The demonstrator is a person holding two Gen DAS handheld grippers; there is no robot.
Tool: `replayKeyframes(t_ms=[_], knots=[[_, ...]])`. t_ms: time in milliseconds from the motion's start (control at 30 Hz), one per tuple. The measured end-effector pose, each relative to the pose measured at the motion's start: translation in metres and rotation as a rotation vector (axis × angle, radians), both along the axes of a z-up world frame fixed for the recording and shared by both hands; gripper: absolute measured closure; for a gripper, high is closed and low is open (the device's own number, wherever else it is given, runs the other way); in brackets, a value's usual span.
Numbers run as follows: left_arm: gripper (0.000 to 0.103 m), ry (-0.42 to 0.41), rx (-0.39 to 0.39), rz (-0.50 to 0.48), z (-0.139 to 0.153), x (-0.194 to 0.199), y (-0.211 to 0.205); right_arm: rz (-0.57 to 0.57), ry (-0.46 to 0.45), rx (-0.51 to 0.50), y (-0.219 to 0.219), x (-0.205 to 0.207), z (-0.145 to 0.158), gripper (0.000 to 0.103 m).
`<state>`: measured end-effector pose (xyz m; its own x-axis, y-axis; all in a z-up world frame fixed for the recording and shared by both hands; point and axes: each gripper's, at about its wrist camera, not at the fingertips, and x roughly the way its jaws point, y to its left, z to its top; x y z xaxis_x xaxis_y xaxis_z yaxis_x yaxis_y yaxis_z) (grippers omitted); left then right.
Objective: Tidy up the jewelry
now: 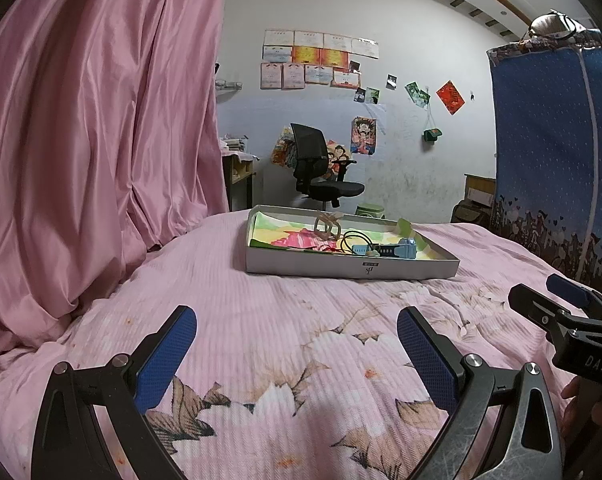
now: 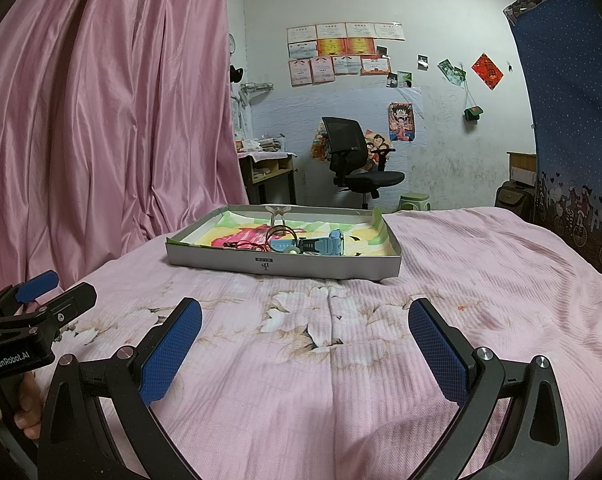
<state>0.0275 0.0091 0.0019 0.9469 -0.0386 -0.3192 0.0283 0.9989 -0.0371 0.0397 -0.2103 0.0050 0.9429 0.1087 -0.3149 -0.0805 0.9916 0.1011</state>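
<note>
A shallow white box lid (image 1: 353, 269) (image 2: 285, 266) lies on the pink bedspread, ahead of both grippers. Inside it sit a beige hair claw (image 1: 327, 225) (image 2: 277, 213), a black hair tie (image 1: 351, 240) (image 2: 279, 233), a light blue watch (image 1: 389, 249) (image 2: 313, 245) and a red cord (image 2: 245, 245). My left gripper (image 1: 297, 332) hovers open over the bedspread, well short of the box, with nothing between its blue pads. My right gripper (image 2: 305, 320) is open and empty too, equally far back. Each gripper shows at the edge of the other's view.
A pink satin curtain (image 1: 93, 140) hangs along the left of the bed. A blue fabric wardrobe (image 1: 557, 152) stands at the right. Beyond the bed are a black office chair (image 1: 321, 168), a desk (image 2: 269, 168) and a green stool (image 2: 415, 201). A hand (image 2: 25, 412) grips the left handle.
</note>
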Motion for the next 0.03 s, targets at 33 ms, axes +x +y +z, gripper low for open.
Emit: replayKeyframes(t_ms=[33], knots=[[0.002,0.001,0.001,-0.002,0.0,0.0005,0.0004,0.0,0.0,0.0,0.0,0.0,0.0001,0.001]])
